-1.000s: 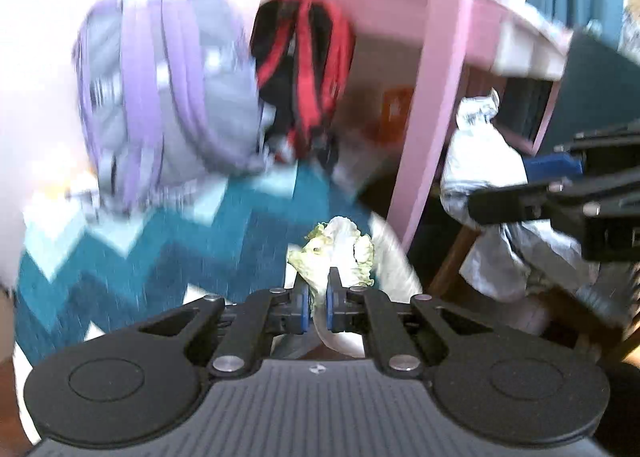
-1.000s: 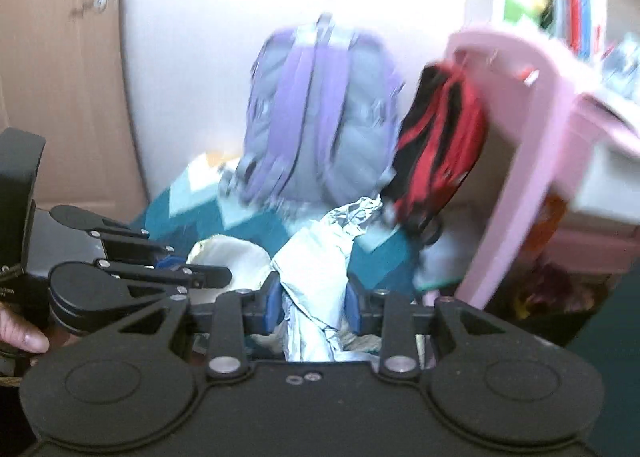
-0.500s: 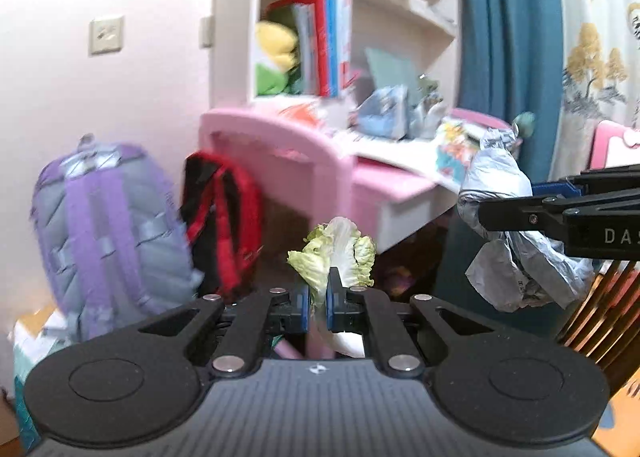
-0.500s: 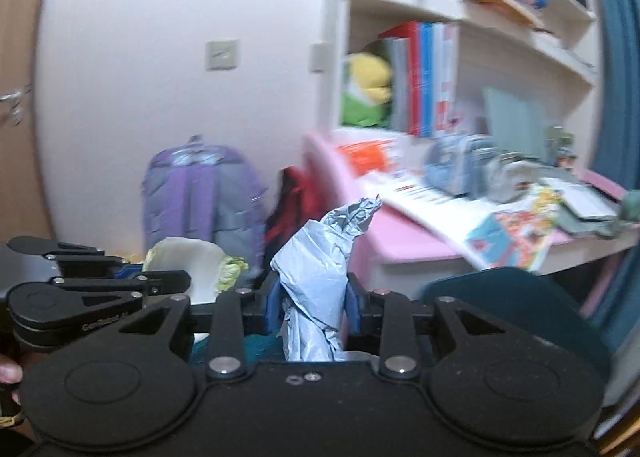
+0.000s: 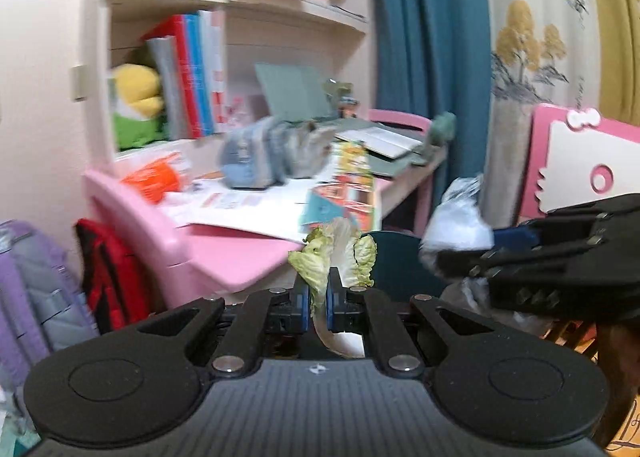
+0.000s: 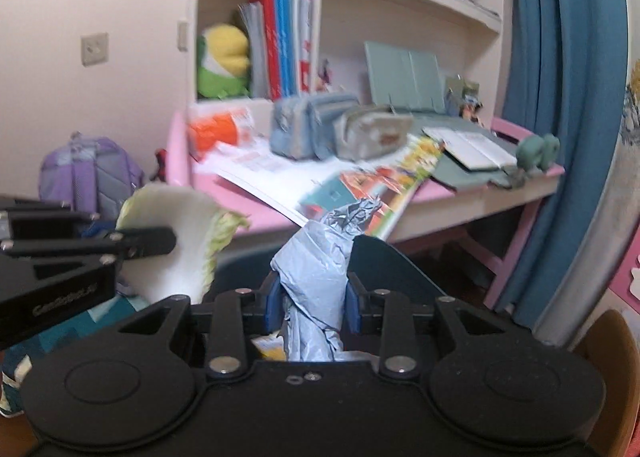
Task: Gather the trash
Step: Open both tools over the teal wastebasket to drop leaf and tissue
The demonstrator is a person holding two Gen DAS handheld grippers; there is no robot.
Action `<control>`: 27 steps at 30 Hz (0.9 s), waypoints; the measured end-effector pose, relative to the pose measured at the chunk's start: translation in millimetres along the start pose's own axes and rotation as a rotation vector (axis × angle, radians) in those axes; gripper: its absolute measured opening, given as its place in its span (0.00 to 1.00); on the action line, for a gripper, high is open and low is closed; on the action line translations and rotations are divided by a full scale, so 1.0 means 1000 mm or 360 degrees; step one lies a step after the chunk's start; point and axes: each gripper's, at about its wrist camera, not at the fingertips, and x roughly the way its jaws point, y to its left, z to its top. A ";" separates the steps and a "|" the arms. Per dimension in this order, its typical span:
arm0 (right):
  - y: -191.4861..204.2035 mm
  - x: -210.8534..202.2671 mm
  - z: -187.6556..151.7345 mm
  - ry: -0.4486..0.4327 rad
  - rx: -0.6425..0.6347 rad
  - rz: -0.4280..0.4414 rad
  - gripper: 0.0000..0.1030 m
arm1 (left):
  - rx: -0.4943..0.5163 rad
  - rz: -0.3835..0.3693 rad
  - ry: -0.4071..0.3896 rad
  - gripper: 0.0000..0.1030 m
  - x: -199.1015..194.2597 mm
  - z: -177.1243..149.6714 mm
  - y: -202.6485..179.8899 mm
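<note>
Cabbage leaf sits pinched in your left claw, jaws nearly shut on the thin pale rib so the frilly green top stands free above the pads, clear of the lens. To its right, your right claw is clamped on the crumpled grey plastic bag, jaws partway apart bc the wad is bulky. Both pieces ride up off the floor, side by side, in front of the pink surface. No bin in view yet, so probably mid-carry.
</note>
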 end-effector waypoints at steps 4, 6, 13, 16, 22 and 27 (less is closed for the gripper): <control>-0.015 0.026 -0.007 0.0119 -0.0008 -0.0003 0.30 | 0.0061 0.0006 0.0102 0.07 0.041 0.006 -0.028; -0.020 0.038 -0.012 0.0171 -0.0010 0.0004 0.30 | 0.0071 0.0012 0.0171 0.07 0.062 0.007 -0.035; -0.027 0.062 -0.020 0.0290 -0.0062 0.0025 0.33 | 0.0007 -0.0023 0.0418 0.07 0.123 -0.009 -0.040; -0.030 0.069 -0.021 0.0340 -0.0050 0.0020 0.37 | -0.0031 -0.0012 0.0485 0.07 0.138 -0.013 -0.037; -0.032 0.069 -0.021 0.0351 -0.0045 -0.0004 0.51 | -0.0065 -0.0029 0.0542 0.09 0.150 -0.016 -0.033; -0.032 0.055 -0.018 0.0321 -0.0030 -0.0016 0.58 | -0.0087 -0.0050 0.0536 0.21 0.146 -0.015 -0.029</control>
